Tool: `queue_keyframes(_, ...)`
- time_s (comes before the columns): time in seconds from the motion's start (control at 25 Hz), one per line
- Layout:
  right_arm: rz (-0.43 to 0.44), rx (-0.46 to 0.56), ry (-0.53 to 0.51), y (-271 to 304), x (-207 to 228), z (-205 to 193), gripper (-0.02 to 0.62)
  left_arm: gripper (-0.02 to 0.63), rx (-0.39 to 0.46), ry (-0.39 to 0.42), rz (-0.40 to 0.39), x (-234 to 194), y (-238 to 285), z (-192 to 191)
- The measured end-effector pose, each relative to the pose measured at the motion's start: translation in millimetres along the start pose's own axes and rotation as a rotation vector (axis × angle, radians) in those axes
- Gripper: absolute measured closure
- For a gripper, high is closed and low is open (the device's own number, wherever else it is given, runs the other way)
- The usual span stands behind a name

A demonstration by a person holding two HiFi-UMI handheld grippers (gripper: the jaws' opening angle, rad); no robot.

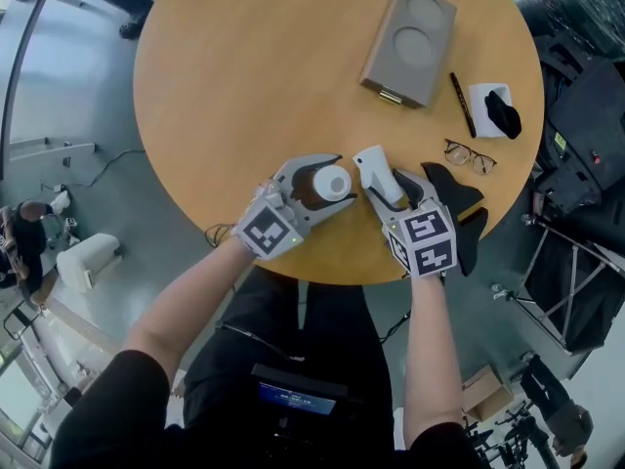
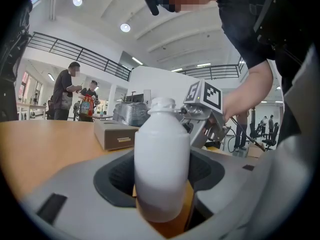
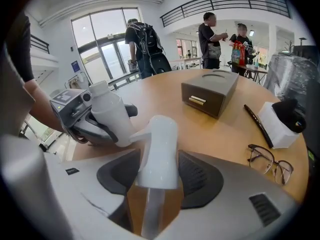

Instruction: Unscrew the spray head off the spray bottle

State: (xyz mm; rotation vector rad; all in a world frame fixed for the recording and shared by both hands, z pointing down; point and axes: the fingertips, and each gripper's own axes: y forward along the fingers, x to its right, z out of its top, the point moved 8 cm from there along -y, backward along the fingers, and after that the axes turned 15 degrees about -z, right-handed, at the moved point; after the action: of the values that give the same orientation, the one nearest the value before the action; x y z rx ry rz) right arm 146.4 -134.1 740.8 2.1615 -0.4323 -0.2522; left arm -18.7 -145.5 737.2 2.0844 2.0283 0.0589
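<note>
No word, brand name or number can be read anywhere. The left gripper [image 1: 337, 180] and the right gripper [image 1: 389, 186] each bear a cube [image 1: 266, 231] printed only with black-and-white square patterns, no letters. The small screen [image 1: 293, 396] at the person's waist shows a line of blue print, too small to make out. The pale label [image 3: 197, 100] on the front of the brown box [image 3: 212, 86] is too blurred to read, and so is the blue sign [image 3: 75, 65] on the wall beside the glass doors
</note>
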Motion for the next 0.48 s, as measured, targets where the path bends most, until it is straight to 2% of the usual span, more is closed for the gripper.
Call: queue_keyframes(0.48, -0.009, -0.028, -0.052, 9.6, -15.7, -7.1, 0.339, 0.294, -0.126, -0.008, -0.021, 5.3, -15.2, -19.9)
